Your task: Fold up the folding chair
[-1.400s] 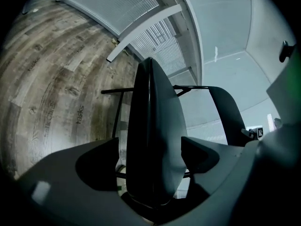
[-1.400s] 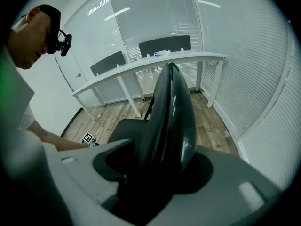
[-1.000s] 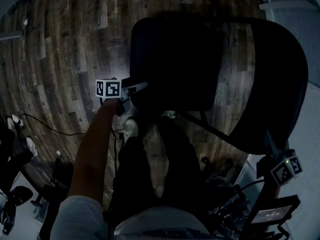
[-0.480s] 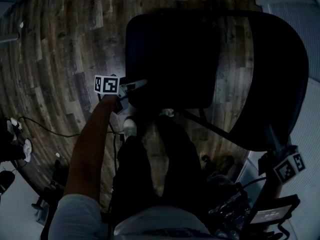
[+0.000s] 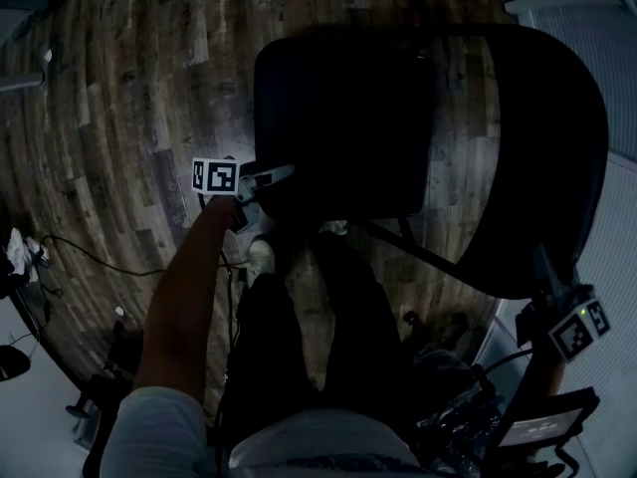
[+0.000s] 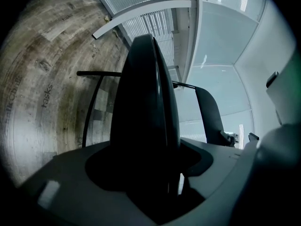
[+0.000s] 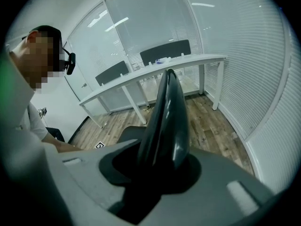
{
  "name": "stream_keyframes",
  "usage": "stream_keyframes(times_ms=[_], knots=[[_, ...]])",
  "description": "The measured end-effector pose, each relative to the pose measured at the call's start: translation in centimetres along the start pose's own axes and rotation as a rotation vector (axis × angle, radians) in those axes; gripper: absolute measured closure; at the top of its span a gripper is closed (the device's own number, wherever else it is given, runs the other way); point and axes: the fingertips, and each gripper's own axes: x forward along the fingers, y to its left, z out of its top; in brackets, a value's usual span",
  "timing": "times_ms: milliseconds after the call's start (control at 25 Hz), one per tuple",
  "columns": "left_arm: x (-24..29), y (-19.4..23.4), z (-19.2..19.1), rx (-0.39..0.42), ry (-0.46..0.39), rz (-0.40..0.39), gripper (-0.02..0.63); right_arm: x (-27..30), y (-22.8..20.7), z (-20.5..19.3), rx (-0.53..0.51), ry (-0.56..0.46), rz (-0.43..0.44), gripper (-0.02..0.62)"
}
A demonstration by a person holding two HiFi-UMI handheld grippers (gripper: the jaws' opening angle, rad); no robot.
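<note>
The black folding chair stands unfolded on the floor, with its seat (image 5: 343, 127) in the middle and its curved backrest (image 5: 552, 147) to the right. My left gripper (image 5: 274, 177) is at the seat's near left edge. In the left gripper view the seat (image 6: 146, 102) fills the left gripper (image 6: 162, 182); its jaws have just been closing, and a thin strip of light still shows beside the seat. My right gripper (image 5: 545, 285) is at the backrest's lower end. The backrest's edge (image 7: 167, 121) sits in the right gripper (image 7: 155, 173), whose jaws have just closed in on it with no gap.
The person's legs (image 5: 309, 347) stand right in front of the seat. A cable (image 5: 90, 252) trails over the wooden floor (image 5: 129, 88) at the left. Dark equipment (image 5: 542, 426) sits at the lower right. A long white desk (image 7: 155, 72) with two chairs stands along the glass wall.
Both grippers stay where they were, at the seat's edge and the backrest's end. The head view has shifted a little; the chair has not visibly moved.
</note>
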Motion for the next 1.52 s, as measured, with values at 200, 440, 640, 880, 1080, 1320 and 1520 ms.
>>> stream_keyframes(times_ms=[200, 440, 640, 880, 1080, 1320, 1520], knots=[[0.1, -1.9, -0.3, -0.011, -0.006, -0.009, 0.321, -0.5, 0.9, 1.2, -0.011, -0.015, 0.003, 0.496], [0.4, -4.3, -0.1, -0.021, -0.005, -0.029, 0.354, -0.9, 1.7, 2.5, -0.045, -0.039, 0.003, 0.499], [0.9, -7.0, -0.7, -0.024, -0.006, -0.039, 0.381, -2.2, 2.0, 2.9, -0.057, -0.042, -0.007, 0.499], [0.9, -9.7, -0.9, -0.034, -0.005, -0.05, 0.403, -2.9, 2.6, 4.0, -0.045, -0.044, -0.019, 0.509], [1.0, -12.1, -1.4, -0.034, -0.003, -0.052, 0.418, -3.8, 3.5, 4.2, -0.046, -0.045, -0.017, 0.509], [1.0, -14.5, -1.4, -0.029, 0.012, -0.051, 0.431, -4.9, 4.0, 4.6, -0.031, -0.048, -0.027, 0.509], [0.9, -16.5, -1.3, -0.019, 0.03, -0.038, 0.44, -5.6, 4.2, 4.5, -0.018, -0.056, -0.023, 0.509]])
